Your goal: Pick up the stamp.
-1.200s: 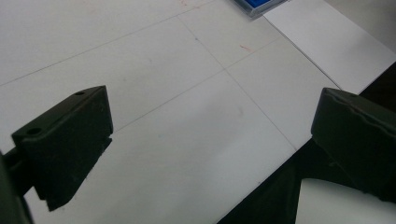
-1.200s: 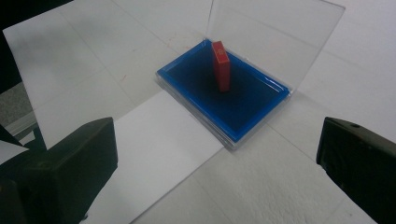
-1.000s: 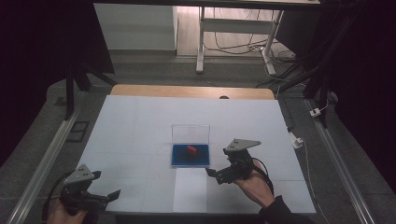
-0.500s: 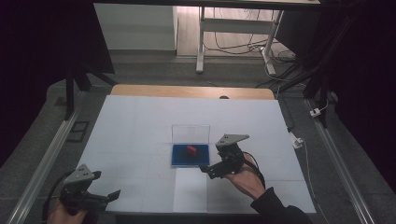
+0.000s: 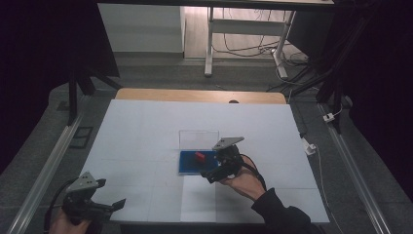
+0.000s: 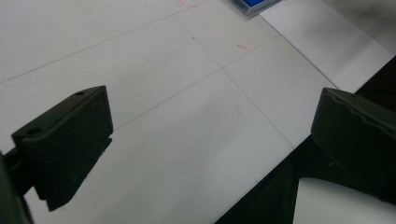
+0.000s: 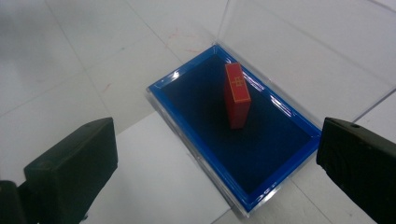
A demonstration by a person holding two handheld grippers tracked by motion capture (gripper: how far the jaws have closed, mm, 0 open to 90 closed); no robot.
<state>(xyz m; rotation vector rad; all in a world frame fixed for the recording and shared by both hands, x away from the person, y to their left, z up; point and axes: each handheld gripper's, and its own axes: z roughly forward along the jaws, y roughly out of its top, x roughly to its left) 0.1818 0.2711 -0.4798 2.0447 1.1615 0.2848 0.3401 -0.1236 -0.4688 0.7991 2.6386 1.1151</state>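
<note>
The left gripper (image 5: pixel 104 207) is at the near left corner of the white table (image 5: pixel 146 126), jaws wide apart, holding nothing. The right gripper (image 5: pixel 214 170) hangs just near of the blue tray (image 7: pixel 205 154), jaws wide apart too. The red block (image 7: pixel 236 95) stands inside the tray. A clear lid (image 5: pixel 198 137) stands up at the far side.

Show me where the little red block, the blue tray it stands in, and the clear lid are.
red block (image 7: pixel 236 95): right gripper view, on its front face.
blue tray (image 7: pixel 219 175): right gripper view, on its near blue rim.
clear lid (image 5: pixel 198 137): high view, on the upright clear panel behind the tray.
</note>
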